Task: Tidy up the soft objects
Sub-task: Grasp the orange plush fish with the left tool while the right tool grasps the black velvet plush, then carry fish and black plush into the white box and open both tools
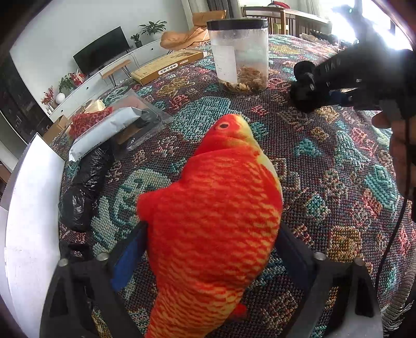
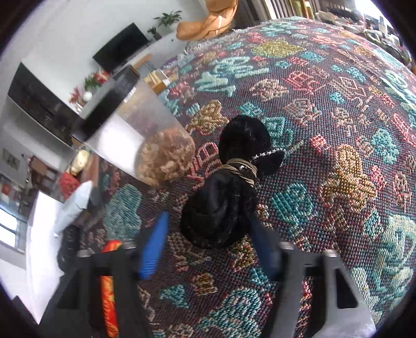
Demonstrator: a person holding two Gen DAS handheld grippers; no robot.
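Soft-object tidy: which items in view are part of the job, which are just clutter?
Job items:
- plush fish, between the left gripper fingers
- black velvet pouch, in front of the right gripper

Lying about:
- clear jar with dried bits
- grey mailer bag
- black plastic bag
- flat cardboard box

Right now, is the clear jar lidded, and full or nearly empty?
Lidded and nearly empty: the clear jar stands upright with its black lid on, brownish dried bits only at the bottom.

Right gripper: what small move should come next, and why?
Probably close the right gripper fully on the black velvet pouch before lifting. Its jaws look apart: one blue pad stands clear of the pouch. The left gripper is shut on the plush fish.
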